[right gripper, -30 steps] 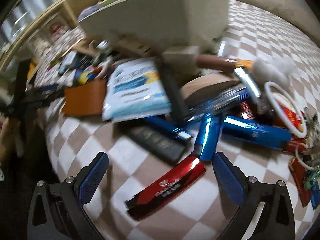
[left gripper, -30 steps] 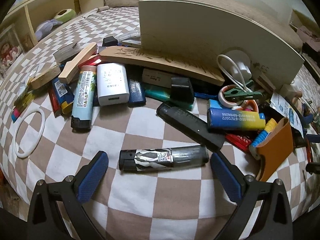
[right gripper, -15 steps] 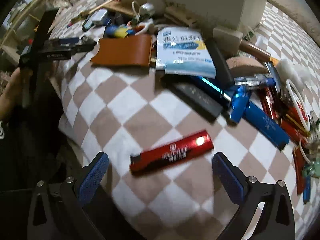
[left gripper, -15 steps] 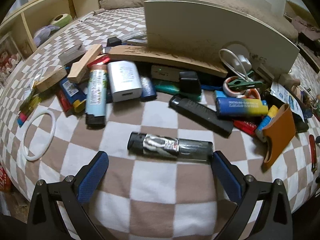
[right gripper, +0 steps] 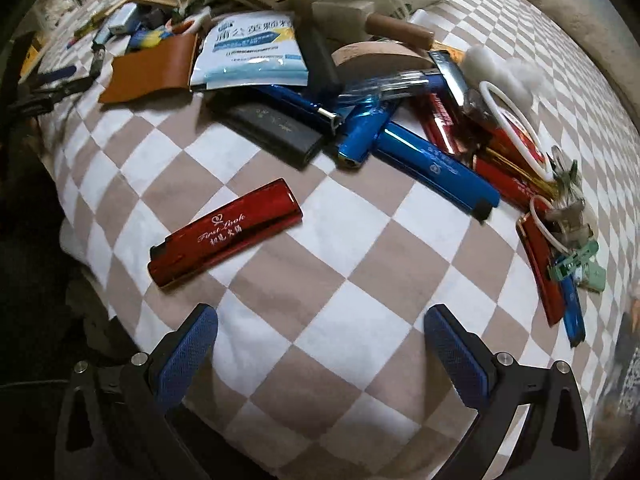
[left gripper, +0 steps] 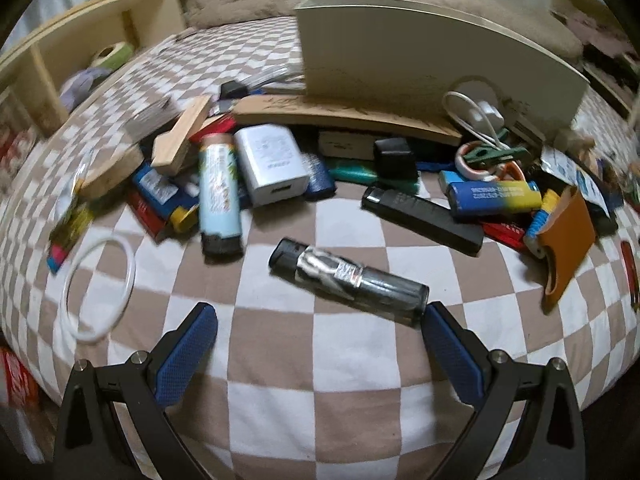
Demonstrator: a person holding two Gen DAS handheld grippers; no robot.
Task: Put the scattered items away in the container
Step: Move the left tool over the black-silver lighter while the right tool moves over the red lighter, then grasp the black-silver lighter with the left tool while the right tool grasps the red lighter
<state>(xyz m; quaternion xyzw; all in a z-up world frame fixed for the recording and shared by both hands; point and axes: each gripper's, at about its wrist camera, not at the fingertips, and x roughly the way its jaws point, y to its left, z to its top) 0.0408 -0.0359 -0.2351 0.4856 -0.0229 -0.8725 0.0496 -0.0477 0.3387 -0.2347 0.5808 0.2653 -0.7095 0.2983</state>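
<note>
My left gripper [left gripper: 320,344] is open and empty above a checked bedcover. A black and silver lighter [left gripper: 348,282] lies just beyond it, its far end close to the right fingertip. Behind it stands the cream container [left gripper: 420,52] with a pile of lighters, a white charger [left gripper: 272,164] and wooden blocks in front. My right gripper [right gripper: 320,344] is open and empty. A red lighter [right gripper: 226,232] lies alone ahead and to the left of it. Further back lie blue lighters [right gripper: 436,168], a black lighter [right gripper: 272,130] and a white-blue packet [right gripper: 250,52].
A white ring [left gripper: 98,284] lies at the left near the bed edge. A brown leather sleeve [left gripper: 568,240] stands at the right. A wooden shelf [left gripper: 80,52] runs along the far left. In the right view, red lighters and clips [right gripper: 576,264] crowd the right side; the bed edge drops off left.
Both grippers pulled back and shifted. In the left view the black and silver lighter now lies tilted, closer to the right finger. In the right view the red lighter sits further ahead and left.
</note>
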